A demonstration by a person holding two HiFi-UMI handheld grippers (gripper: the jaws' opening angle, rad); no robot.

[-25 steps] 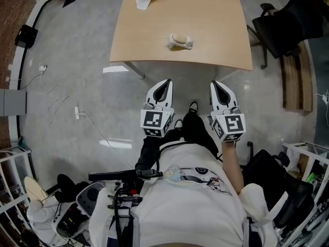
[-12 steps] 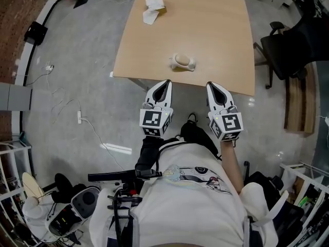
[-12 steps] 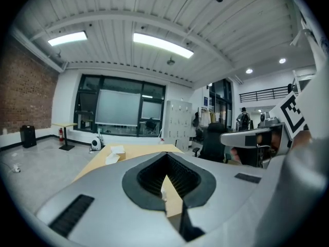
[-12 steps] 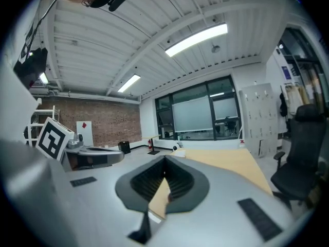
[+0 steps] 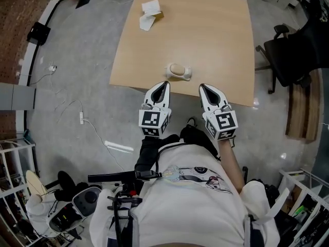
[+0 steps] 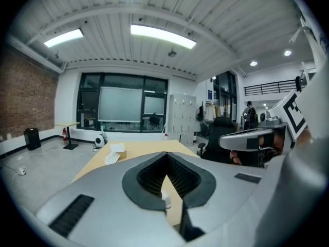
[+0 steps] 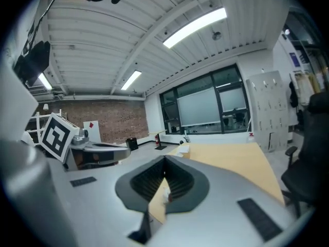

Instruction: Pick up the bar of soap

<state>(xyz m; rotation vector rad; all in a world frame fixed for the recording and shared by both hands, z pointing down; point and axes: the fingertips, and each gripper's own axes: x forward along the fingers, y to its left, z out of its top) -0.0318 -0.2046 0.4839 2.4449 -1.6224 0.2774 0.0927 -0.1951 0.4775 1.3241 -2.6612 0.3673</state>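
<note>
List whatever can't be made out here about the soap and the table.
- Soap, head view: too small to show its shape or edges.
- Soap, gripper views: blocked by the shut jaws of the left hand-held gripper and right hand-held gripper; only a pale sliver shows.
- White items on the table's far corner, head view: too small to identify.

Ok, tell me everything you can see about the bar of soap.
The bar of soap is a pale tan, rounded oval lying flat in a white dish near the wooden table edge nearest the person. Only the dish touches it; the left gripper and right gripper, both shut, hang just short of it.
</note>
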